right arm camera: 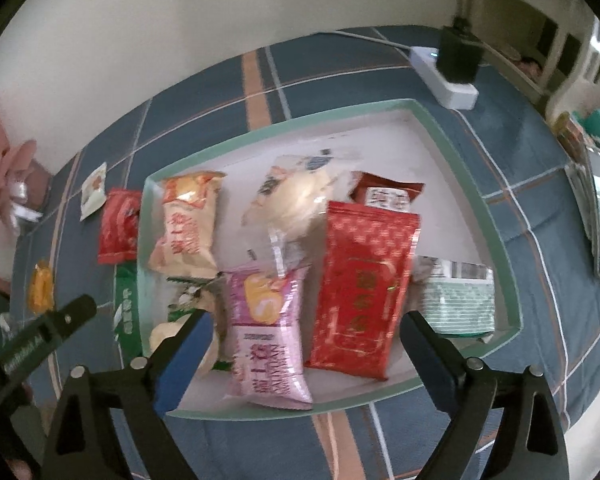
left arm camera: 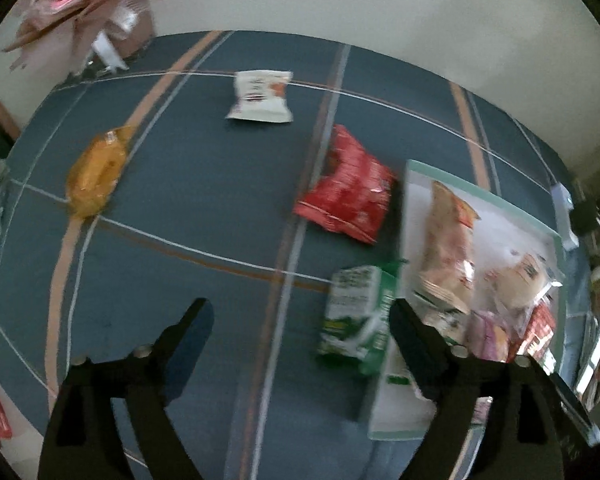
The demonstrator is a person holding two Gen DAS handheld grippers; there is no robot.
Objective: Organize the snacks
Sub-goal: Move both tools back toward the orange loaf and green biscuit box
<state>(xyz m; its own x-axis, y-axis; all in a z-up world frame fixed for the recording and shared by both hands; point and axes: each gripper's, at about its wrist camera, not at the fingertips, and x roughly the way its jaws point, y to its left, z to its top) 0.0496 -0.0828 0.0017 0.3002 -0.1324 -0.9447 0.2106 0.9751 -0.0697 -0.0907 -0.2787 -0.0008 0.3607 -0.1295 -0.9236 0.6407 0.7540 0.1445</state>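
Tablecloth, blue plaid: work surface, carrying both sorted and unsorted stock.

Tray, shallow, green-rimmed: collection point. Holds at least 6 packets laid flat, among them a long red packet, pink packet, orange-and-cream chip bag and clear bun bag; flat placement likely keeps them from sliding over the low rim.

Loose snacks, 4, still on the cloth: red bag just beside the tray; green packet against its outer wall; yellow packet and white packet well apart from it.

Left gripper: fingers spread wide, nothing between them, over bare cloth beside the green packet, probably the next pickup.

Right gripper: fingers spread wide above the tray, empty; pink and red packets lie beneath, untouched.
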